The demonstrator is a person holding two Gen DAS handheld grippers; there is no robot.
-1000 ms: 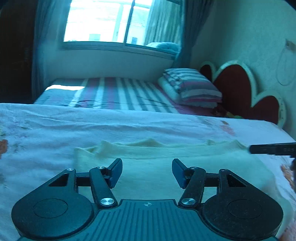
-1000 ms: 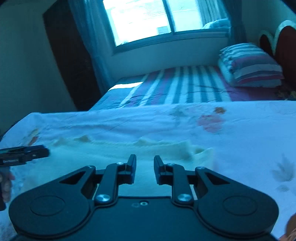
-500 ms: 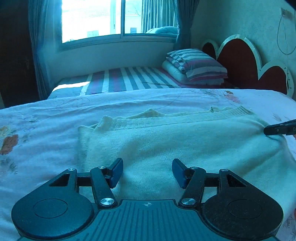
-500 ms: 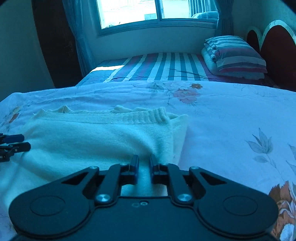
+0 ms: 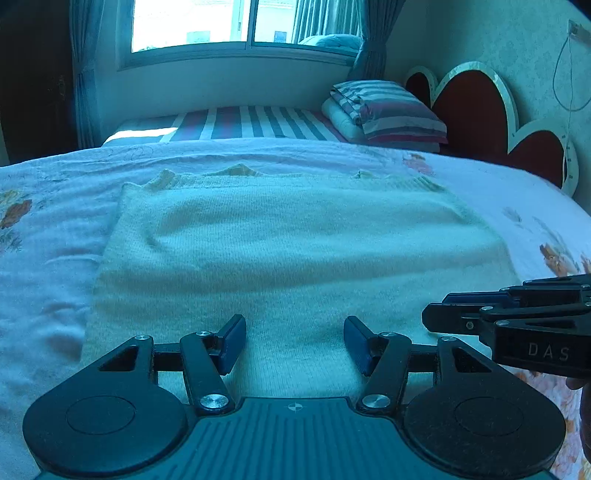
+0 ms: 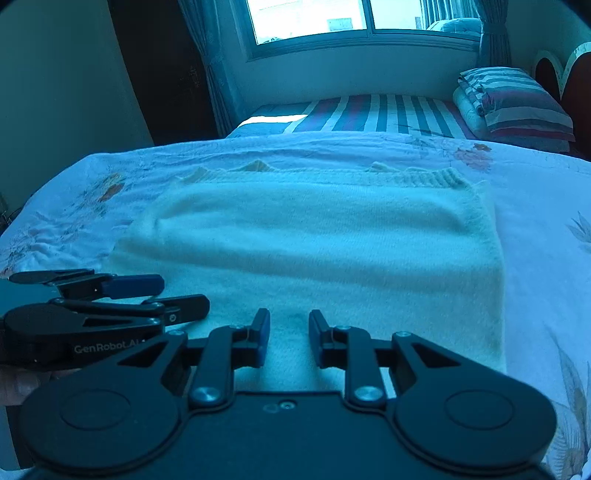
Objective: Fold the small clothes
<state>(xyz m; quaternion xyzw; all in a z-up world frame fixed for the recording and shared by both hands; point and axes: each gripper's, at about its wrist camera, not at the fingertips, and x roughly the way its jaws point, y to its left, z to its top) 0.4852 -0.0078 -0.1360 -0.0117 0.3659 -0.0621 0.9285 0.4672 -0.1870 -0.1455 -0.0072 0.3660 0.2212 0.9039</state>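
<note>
A cream knit sweater (image 5: 295, 240) lies folded flat on the floral bedsheet (image 5: 48, 266), ribbed hem at the far edge; it also shows in the right wrist view (image 6: 332, 240). My left gripper (image 5: 294, 341) is open and empty, above the sweater's near edge. My right gripper (image 6: 289, 341) is open with a narrower gap, empty, also above the near edge. Each gripper shows in the other's view: the right one (image 5: 443, 314) at the lower right, the left one (image 6: 173, 295) at the lower left.
Behind the floral sheet lies a striped bedcover (image 5: 255, 123) with a folded striped quilt and pillow (image 5: 384, 110). A red heart-shaped headboard (image 5: 476, 107) stands at the right. A window (image 5: 221, 22) and curtains fill the back wall.
Both grippers have drawn back toward the near edge of the sweater and risen. The right gripper, nearly shut half a second ago, has opened. The sweater lies flat.
</note>
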